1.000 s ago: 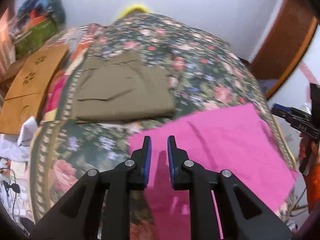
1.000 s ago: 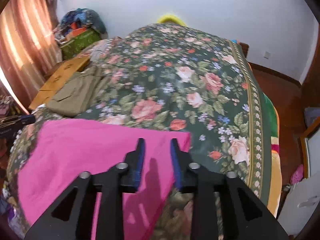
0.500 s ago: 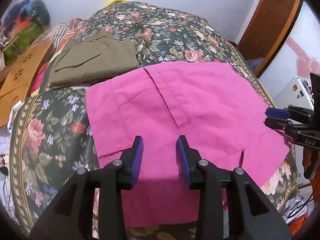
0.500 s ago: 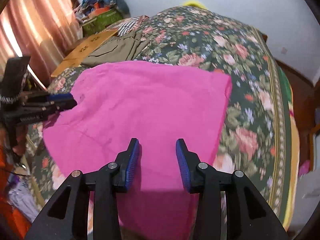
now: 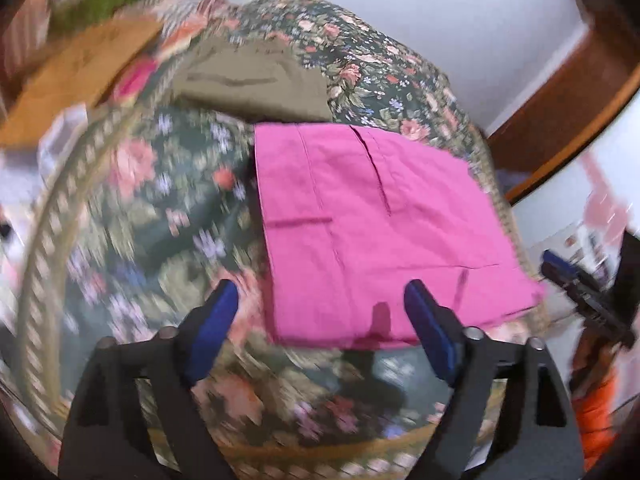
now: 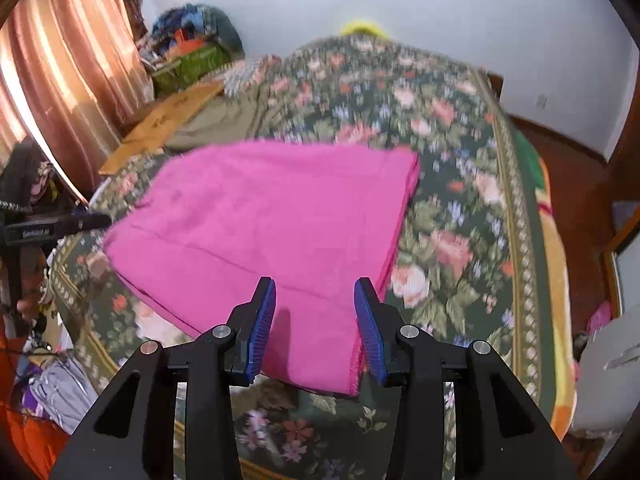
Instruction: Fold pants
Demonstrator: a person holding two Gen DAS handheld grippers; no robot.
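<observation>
The pink pants (image 5: pixel 372 224) lie folded into a flat rectangle on the floral bedspread (image 5: pixel 160 208); they also show in the right wrist view (image 6: pixel 272 220). My left gripper (image 5: pixel 322 312) is wide open and empty, just in front of the near edge of the pants. My right gripper (image 6: pixel 315 312) is open and empty, above the near corner of the pants. The right gripper also shows at the right edge of the left wrist view (image 5: pixel 576 280), and the left gripper at the left edge of the right wrist view (image 6: pixel 60 226).
Folded olive-brown pants (image 5: pixel 252 76) lie behind the pink ones, touching their far edge. A wooden board (image 5: pixel 76 76) lies at the bed's left side. A curtain (image 6: pixel 60 80) hangs at the left. A wooden door frame (image 5: pixel 576 92) stands at the right.
Both grippers have opened wider and pulled back off the pink pants, which now lie released on the bed. A second ago both were nearly shut on the pink cloth.
</observation>
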